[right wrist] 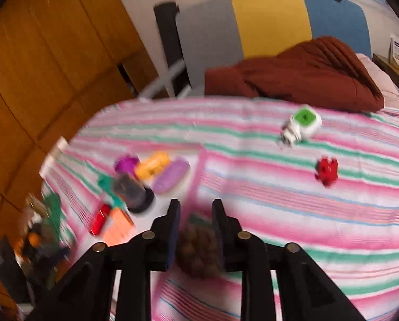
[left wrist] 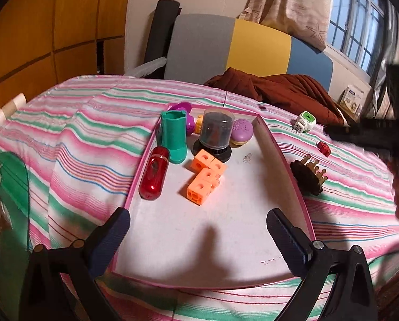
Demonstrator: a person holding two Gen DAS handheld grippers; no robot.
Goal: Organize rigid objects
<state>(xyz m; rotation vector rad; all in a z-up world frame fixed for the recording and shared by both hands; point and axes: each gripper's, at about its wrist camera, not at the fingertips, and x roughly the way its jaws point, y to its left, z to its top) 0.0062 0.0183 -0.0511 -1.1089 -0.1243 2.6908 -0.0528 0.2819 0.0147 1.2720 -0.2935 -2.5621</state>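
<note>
Right claw [right wrist: 196,204] narrow, closed on a brown brush [right wrist: 196,248] low in the middle of the blurred frame; pads touch its sides. Beyond, on the striped bedspread [right wrist: 279,214]: red block [right wrist: 326,171] at right, white-green plug [right wrist: 303,123] above it, well apart.

Left claw [left wrist: 199,214] wide and empty, low in its frame, over the near end of the pink-rimmed tray [left wrist: 279,157]. Further up inside the tray: orange cubes [left wrist: 204,176] in the middle, red capsule [left wrist: 154,174] along the left rim, teal boot [left wrist: 172,139] upright behind.

Orange wood panelling [left wrist: 39,26] left; grey-yellow-blue headboard [left wrist: 252,48]; barred window [left wrist: 359,21], beige curtain [left wrist: 293,2].
</note>
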